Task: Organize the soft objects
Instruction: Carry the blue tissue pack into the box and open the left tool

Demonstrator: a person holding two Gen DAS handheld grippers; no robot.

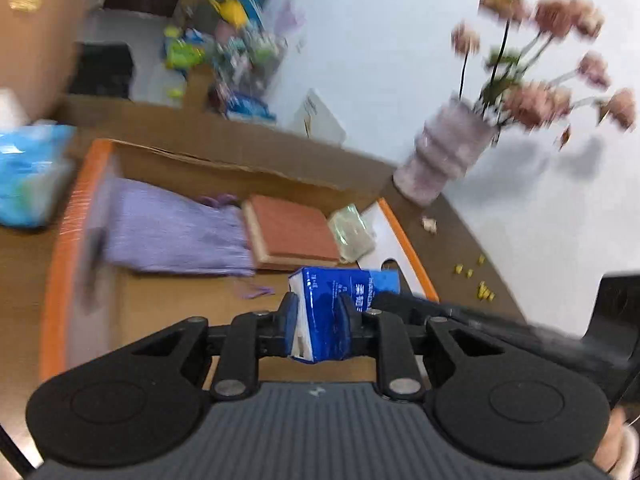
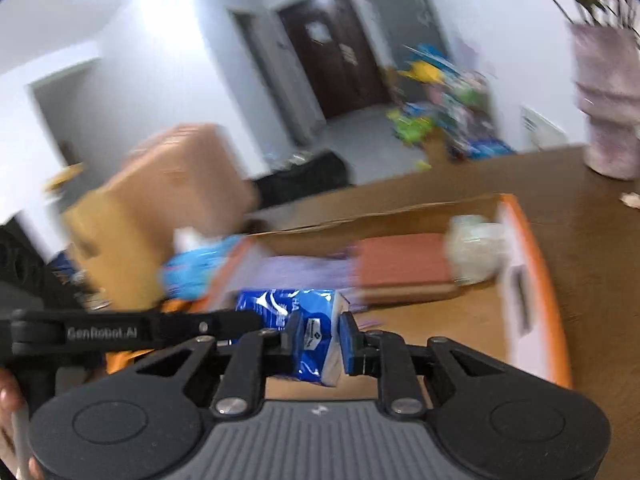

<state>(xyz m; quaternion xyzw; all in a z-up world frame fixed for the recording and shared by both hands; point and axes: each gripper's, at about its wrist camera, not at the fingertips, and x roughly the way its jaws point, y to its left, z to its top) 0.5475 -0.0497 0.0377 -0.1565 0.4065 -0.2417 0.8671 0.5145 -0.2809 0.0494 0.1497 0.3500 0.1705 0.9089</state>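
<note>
Item: my left fingers [image 1: 318,314] and right fingers [image 2: 322,330], both clamped on one tissue pack [image 1: 340,304]; lower level, box [image 1: 60,240] at 11 o'clock.

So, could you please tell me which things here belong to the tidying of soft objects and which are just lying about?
Part of the job:
- blue tissue pack, pinched by left gripper and right gripper
- orange-edged cardboard box
- purple cloth
- reddish pad
- clear-wrapped packet

Lying about:
- vase of flowers
- yellow bits on the table
- toys by the wall
</note>
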